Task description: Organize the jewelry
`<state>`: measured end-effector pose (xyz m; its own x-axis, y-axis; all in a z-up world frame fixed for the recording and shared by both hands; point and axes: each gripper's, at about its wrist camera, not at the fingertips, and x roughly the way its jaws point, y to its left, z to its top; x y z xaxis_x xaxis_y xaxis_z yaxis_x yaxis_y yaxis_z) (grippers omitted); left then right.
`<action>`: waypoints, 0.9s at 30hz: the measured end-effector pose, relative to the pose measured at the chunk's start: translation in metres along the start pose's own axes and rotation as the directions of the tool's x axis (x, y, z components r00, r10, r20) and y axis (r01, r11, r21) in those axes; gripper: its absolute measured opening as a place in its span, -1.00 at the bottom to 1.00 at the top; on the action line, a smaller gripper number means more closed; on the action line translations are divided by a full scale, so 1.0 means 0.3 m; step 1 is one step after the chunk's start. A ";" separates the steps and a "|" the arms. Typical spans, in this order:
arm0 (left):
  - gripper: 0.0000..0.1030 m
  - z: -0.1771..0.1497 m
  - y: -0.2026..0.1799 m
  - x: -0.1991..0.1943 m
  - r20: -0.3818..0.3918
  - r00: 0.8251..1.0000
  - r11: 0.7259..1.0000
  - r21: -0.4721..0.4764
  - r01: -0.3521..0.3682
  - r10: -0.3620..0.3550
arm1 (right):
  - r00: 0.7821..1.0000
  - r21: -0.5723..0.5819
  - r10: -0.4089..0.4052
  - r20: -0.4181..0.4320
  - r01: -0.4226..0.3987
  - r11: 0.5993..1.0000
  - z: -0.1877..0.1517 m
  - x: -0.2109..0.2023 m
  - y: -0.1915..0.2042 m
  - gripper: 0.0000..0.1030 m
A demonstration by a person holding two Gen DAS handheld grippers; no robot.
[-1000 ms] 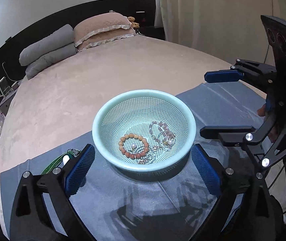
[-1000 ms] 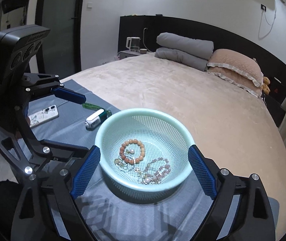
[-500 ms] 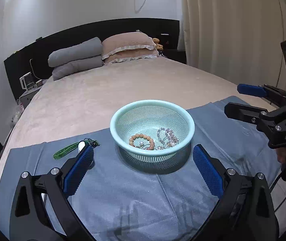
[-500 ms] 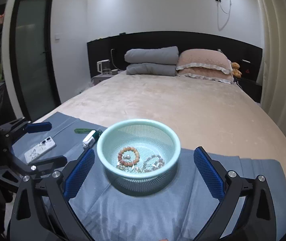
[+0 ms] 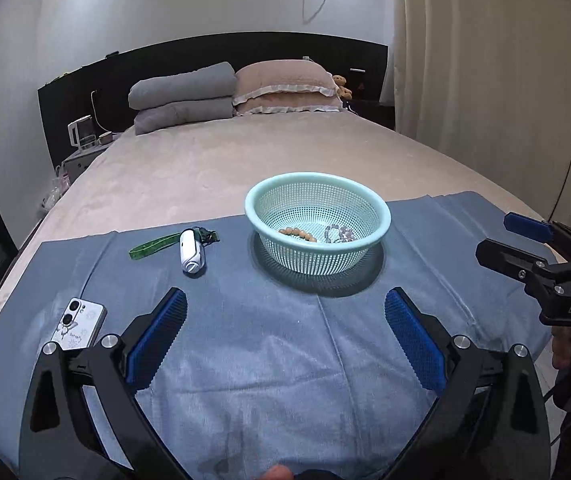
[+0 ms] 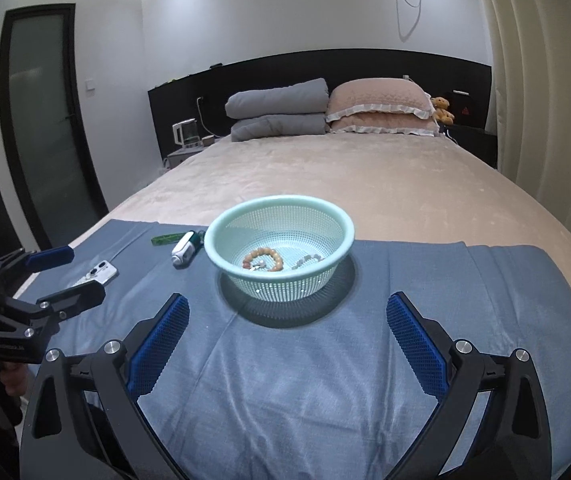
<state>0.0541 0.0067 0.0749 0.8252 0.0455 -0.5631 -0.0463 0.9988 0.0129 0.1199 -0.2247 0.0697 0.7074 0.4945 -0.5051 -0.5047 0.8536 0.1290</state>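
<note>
While both grippers hang back from the bed, the jewelry sits low in the pale green basket (image 5: 317, 204). The basket stands on a blue cloth (image 5: 285, 360) spread over the bed (image 5: 205, 168).

Inside it lie a brown bead bracelet (image 6: 263, 260) and a pale bead bracelet (image 5: 339, 234), close together, with what looks like a thin chain by them. I cannot tell if they are tangled.

The left gripper (image 5: 285, 336) has its jaws spread wide and holds nothing. The right gripper (image 6: 287, 336) is the same, wide and empty. Both point at the basket but are well apart from it.

Here is what could go wrong, I think. The basket is light, so a bump on its rim could tip it or push it along the soft bed. The beads are small and round, so they could slip out of the jaws. If the pieces are hooked together, lifting one could drag another out and drop it on the cloth.

A white gadget (image 5: 192, 254) with a green strap (image 5: 153, 246) and a phone (image 5: 79, 324) lie to the left, near enough to be knocked by the left gripper.
</note>
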 end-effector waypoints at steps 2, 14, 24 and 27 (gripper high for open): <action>0.89 -0.024 -0.002 -0.017 0.007 1.000 1.000 -0.007 -0.004 0.004 | 1.000 0.004 -0.001 -0.009 0.001 1.000 -0.021 -0.006 0.005 0.85; 0.89 -0.129 -0.038 -0.057 0.019 0.997 0.997 -0.001 -0.079 0.079 | 1.000 0.006 0.010 -0.018 -0.010 1.000 -0.154 -0.055 0.029 0.85; 0.89 -0.188 -0.081 -0.068 -0.020 1.000 1.000 -0.011 -0.018 0.018 | 0.999 0.037 -0.023 -0.030 0.024 0.999 -0.196 -0.061 0.015 0.85; 0.89 -0.207 -0.088 -0.069 -0.034 0.999 1.000 -0.009 -0.026 0.026 | 0.997 0.026 -0.054 -0.049 0.055 0.998 -0.203 -0.052 0.023 0.85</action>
<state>0.0034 -0.0215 0.0349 0.8042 0.0709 -0.5901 -0.0733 0.9971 0.0200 0.0751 -0.2364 0.0266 0.7084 0.4395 -0.5522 -0.4518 0.8835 0.1236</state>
